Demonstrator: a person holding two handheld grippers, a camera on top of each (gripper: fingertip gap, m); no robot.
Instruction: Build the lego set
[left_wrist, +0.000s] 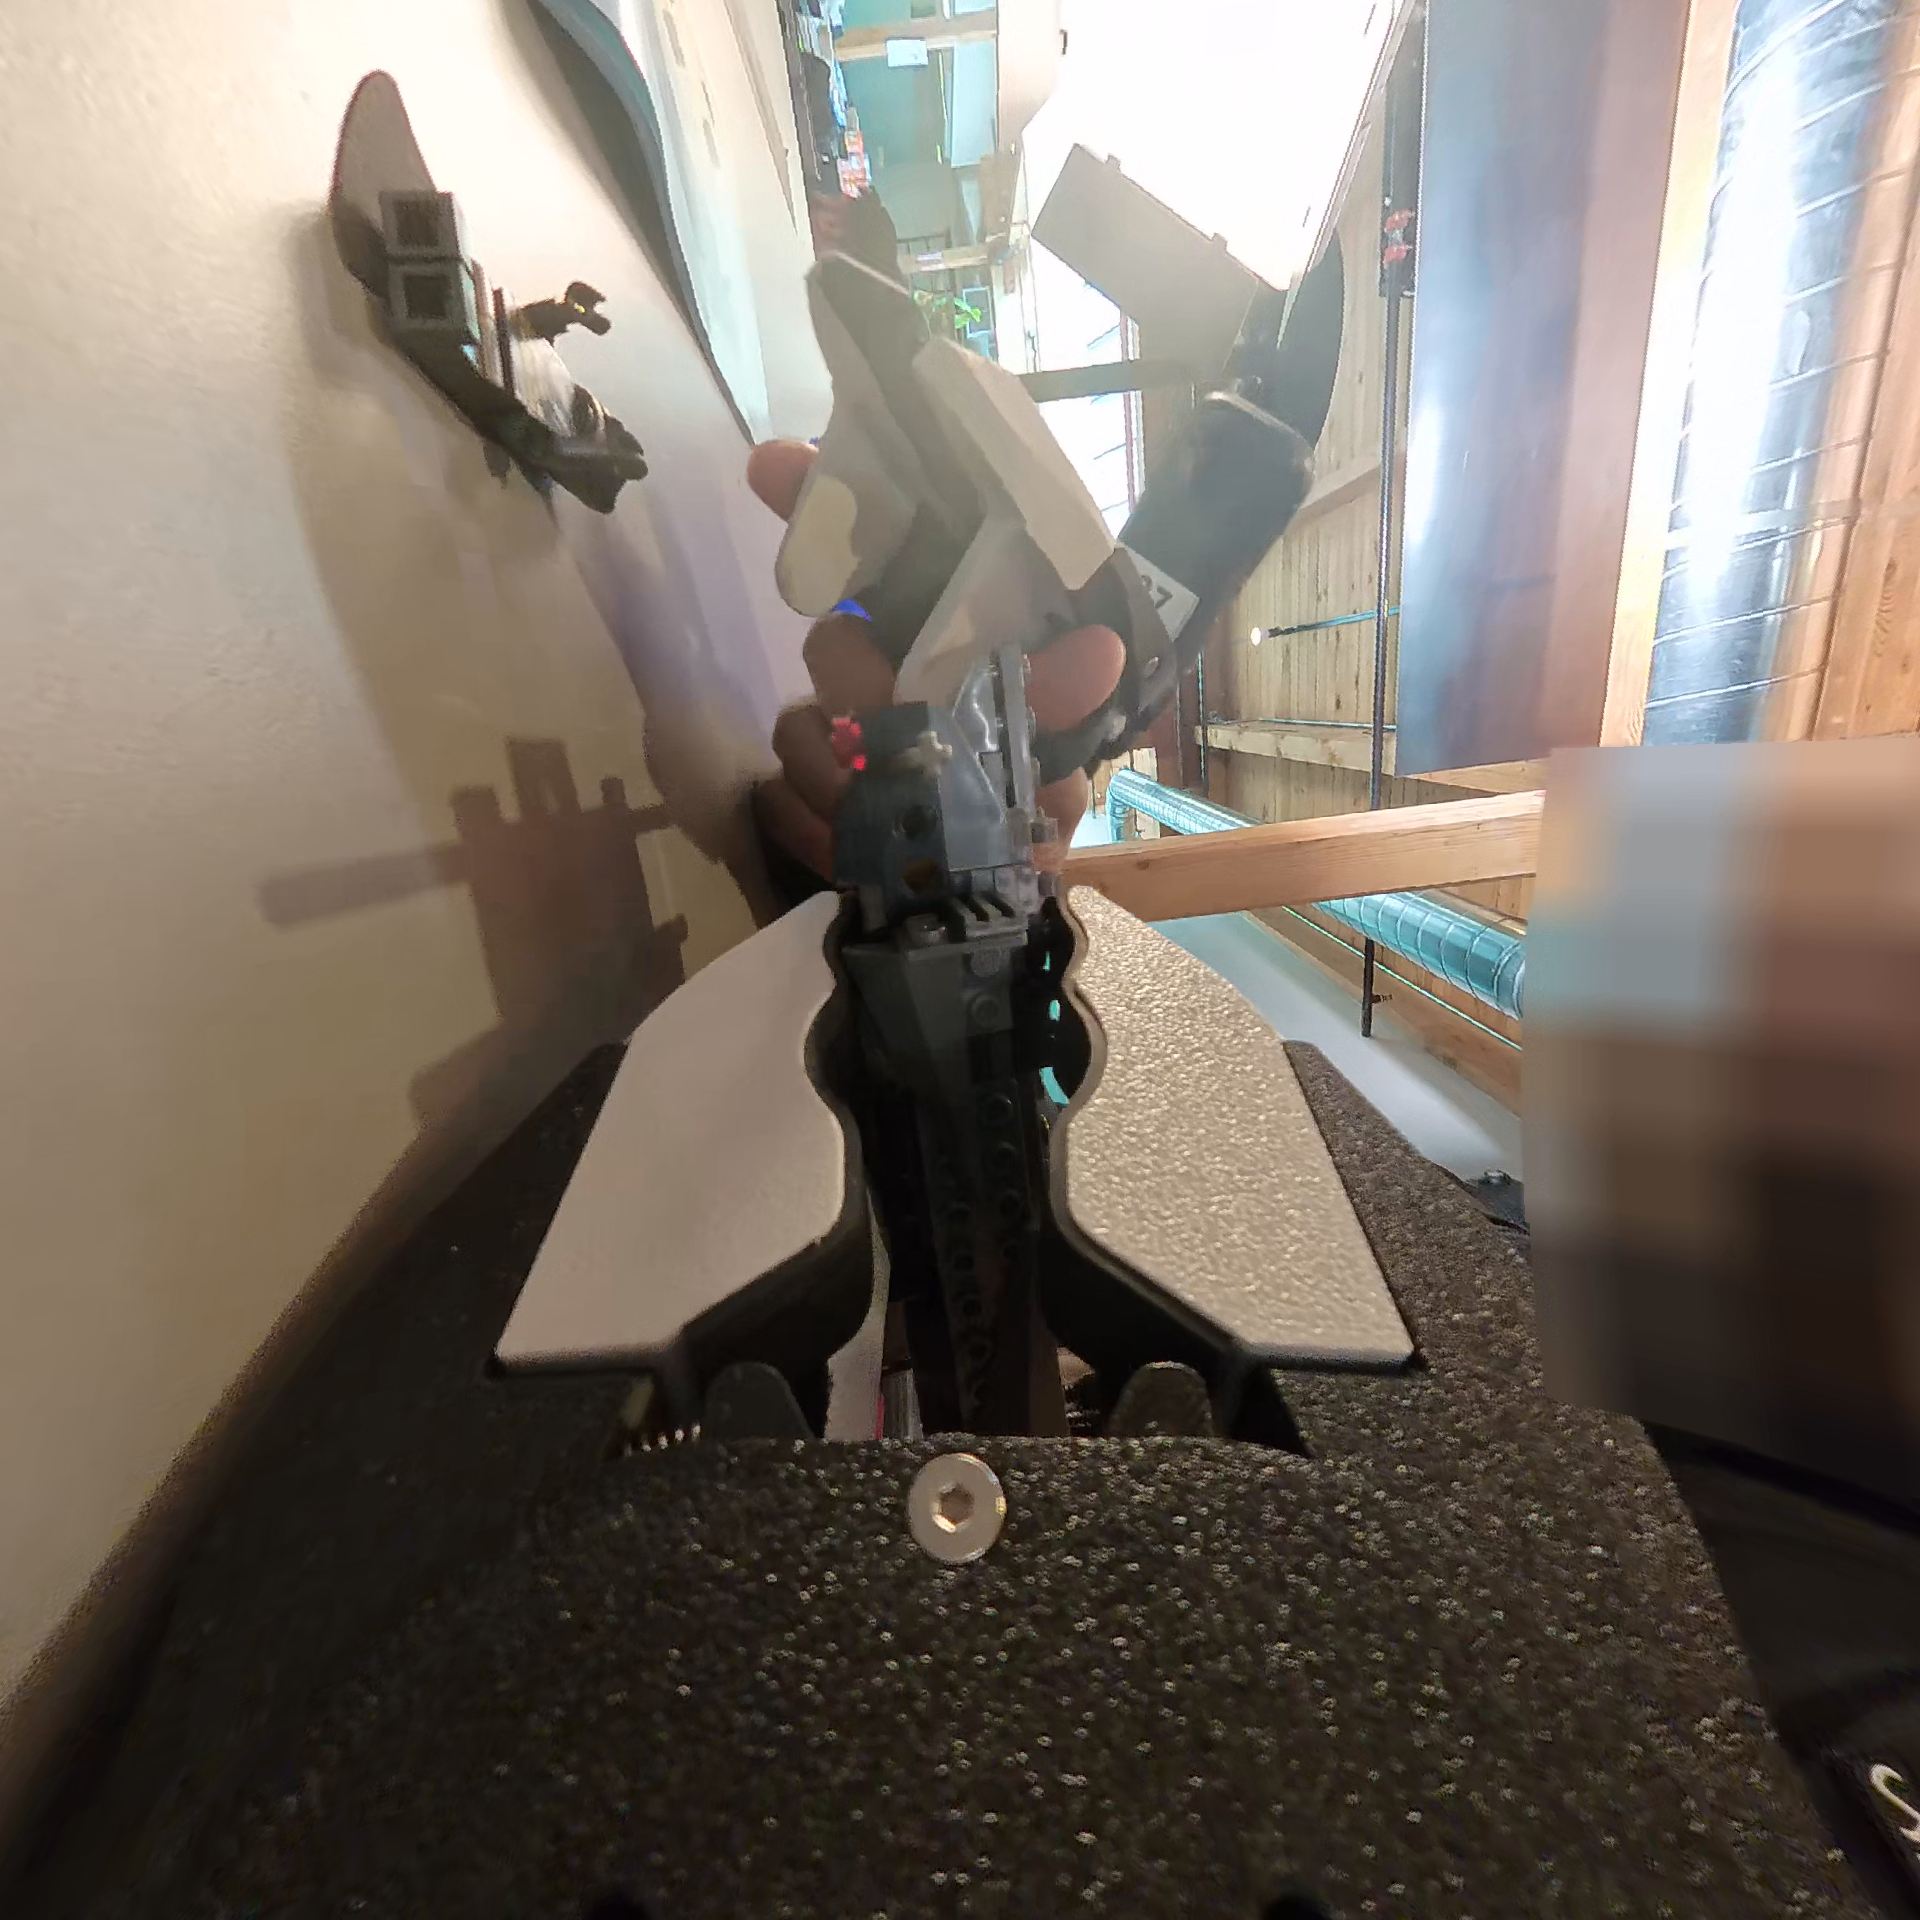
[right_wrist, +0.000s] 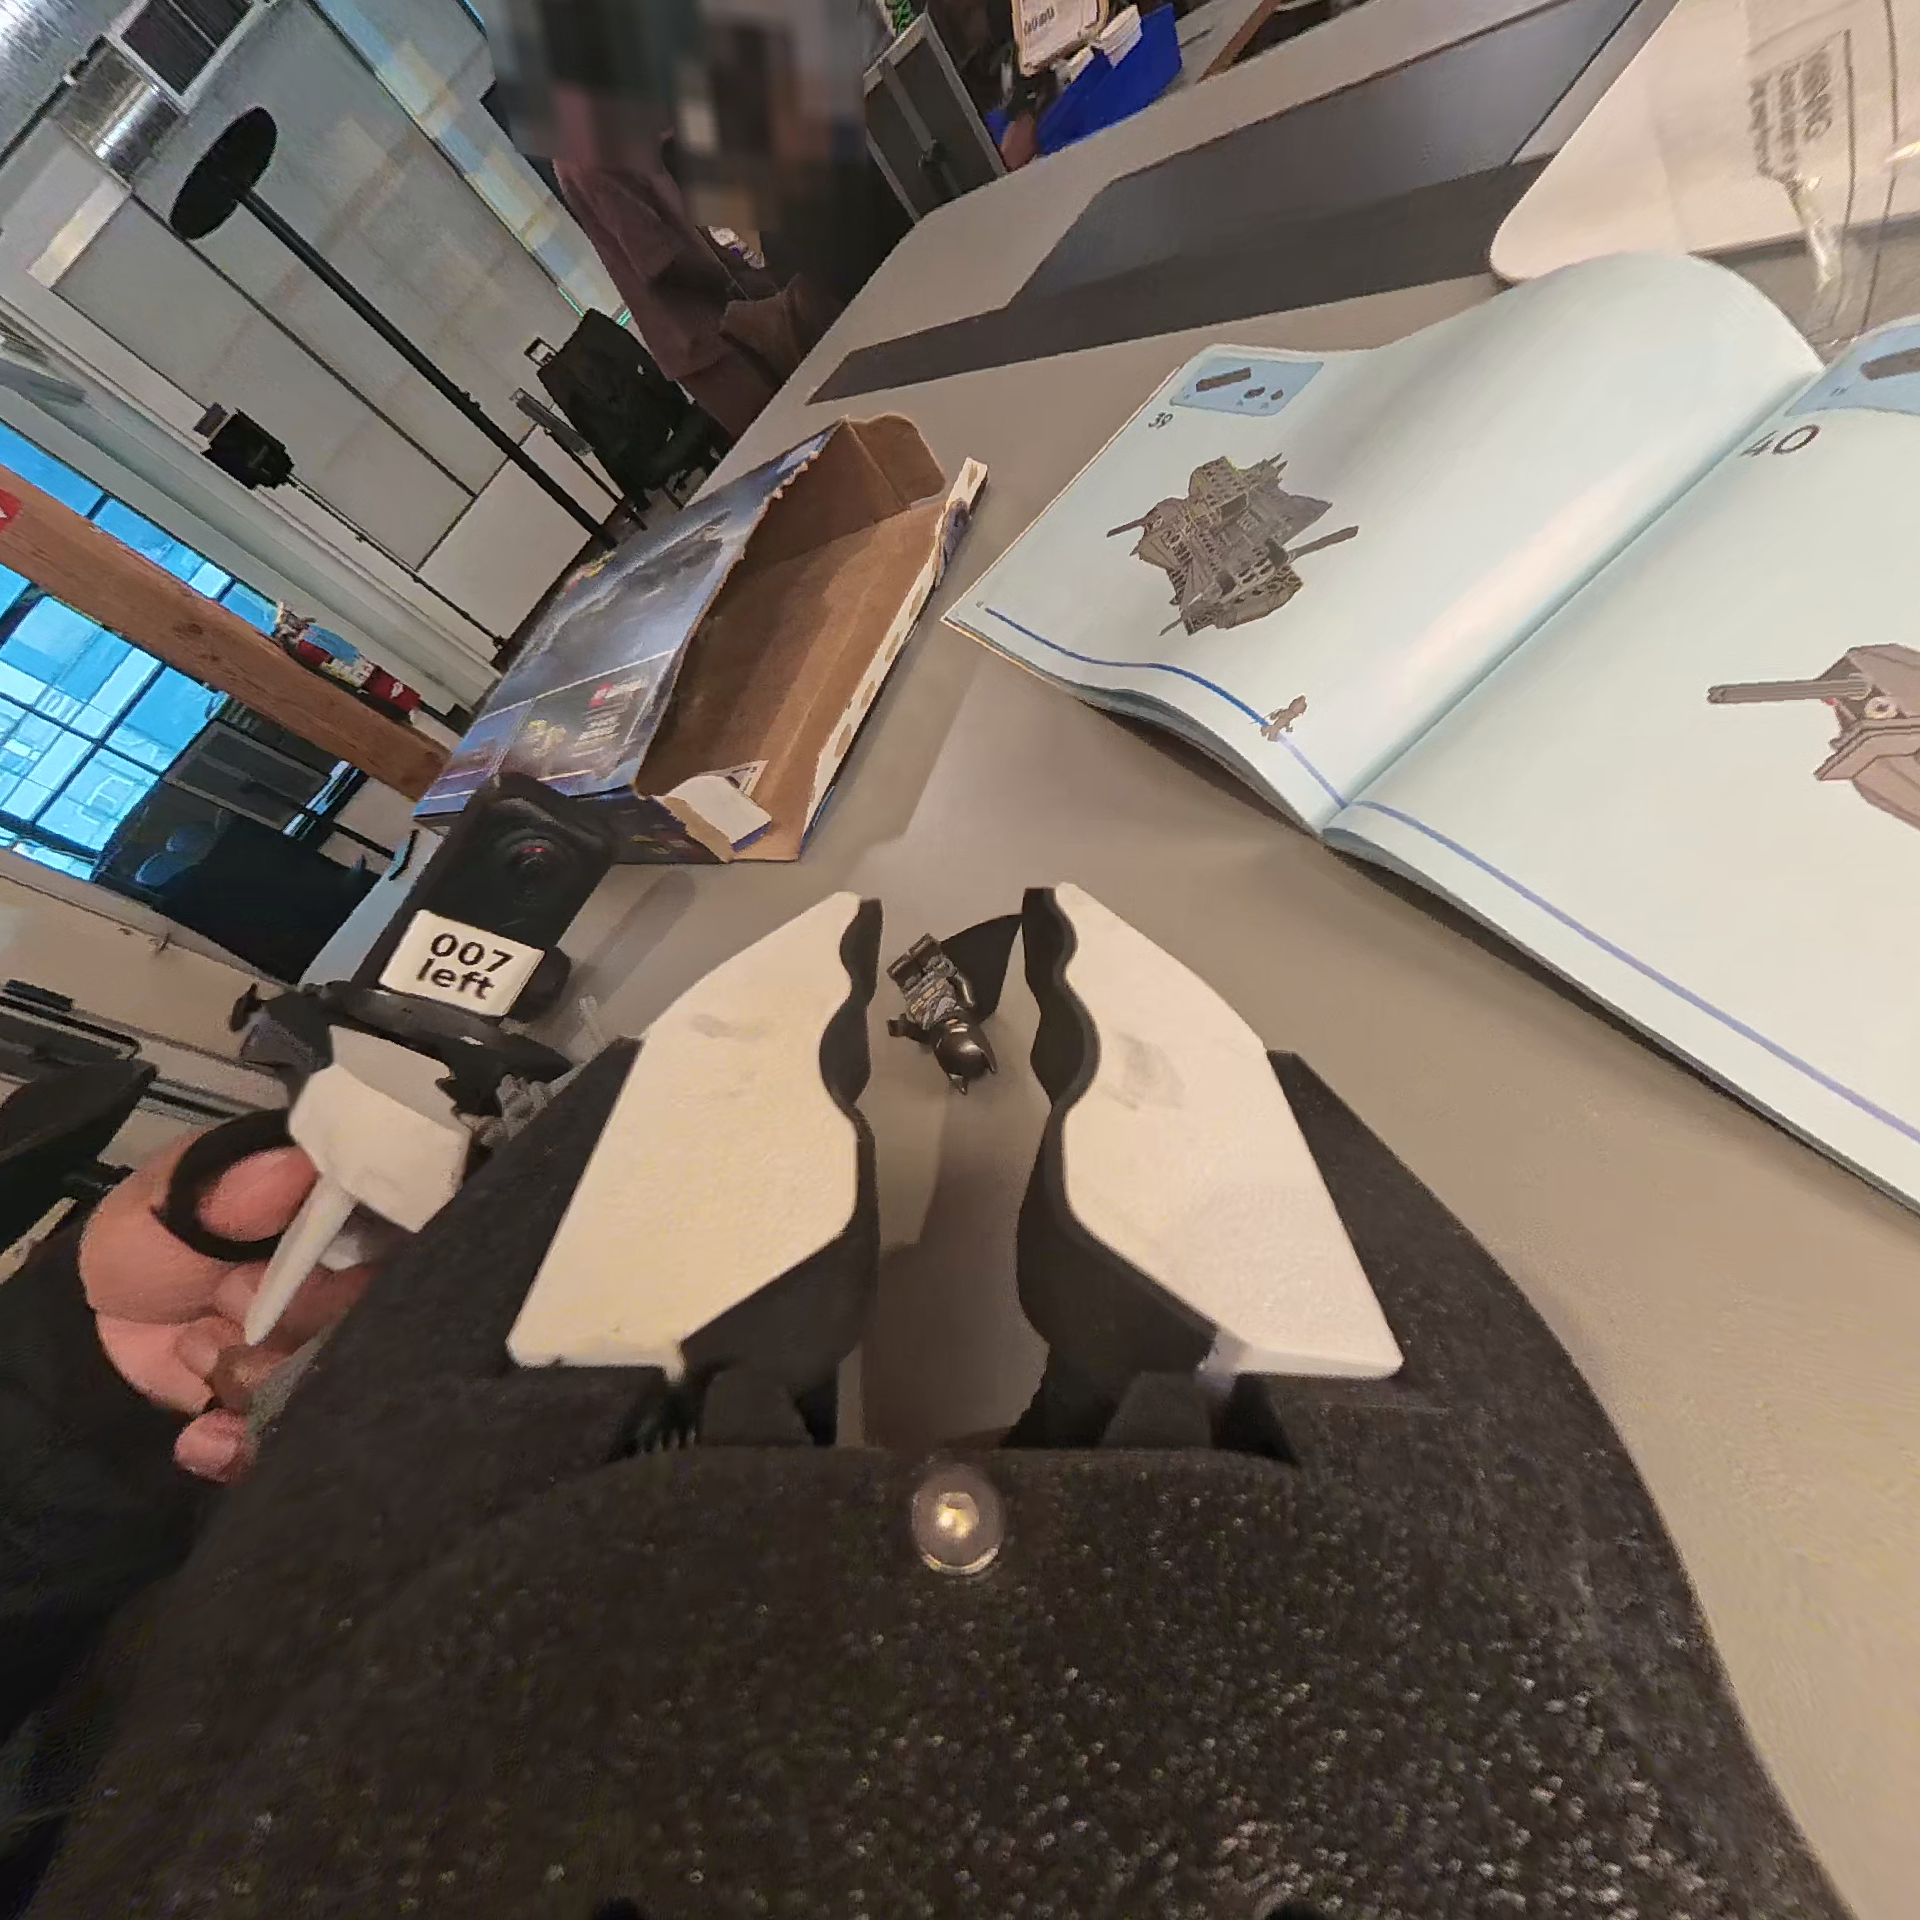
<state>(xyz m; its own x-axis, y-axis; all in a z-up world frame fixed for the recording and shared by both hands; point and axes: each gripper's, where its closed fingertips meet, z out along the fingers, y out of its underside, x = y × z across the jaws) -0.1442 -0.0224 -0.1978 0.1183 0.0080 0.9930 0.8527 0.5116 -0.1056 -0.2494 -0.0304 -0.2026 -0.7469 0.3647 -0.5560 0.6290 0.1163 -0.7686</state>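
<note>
The left hand-held gripper (left_wrist: 951, 914) clamps a grey brick model (left_wrist: 935, 831), its wavy black pads pressing both flanks of the blocky, studded build, which is lifted beside the pale table (left_wrist: 208, 623). The right hand-held gripper (right_wrist: 940, 935) hangs released over the smooth grey tabletop, a small dark caped minifigure (right_wrist: 948, 1013) lying flat between its fingers, touching neither pad. Beyond sit a torn cardboard box (right_wrist: 748, 665), brown inside, and an open glossy instruction booklet (right_wrist: 1455, 623). A hand (right_wrist: 197, 1299) grips the left tool's black loop.
</note>
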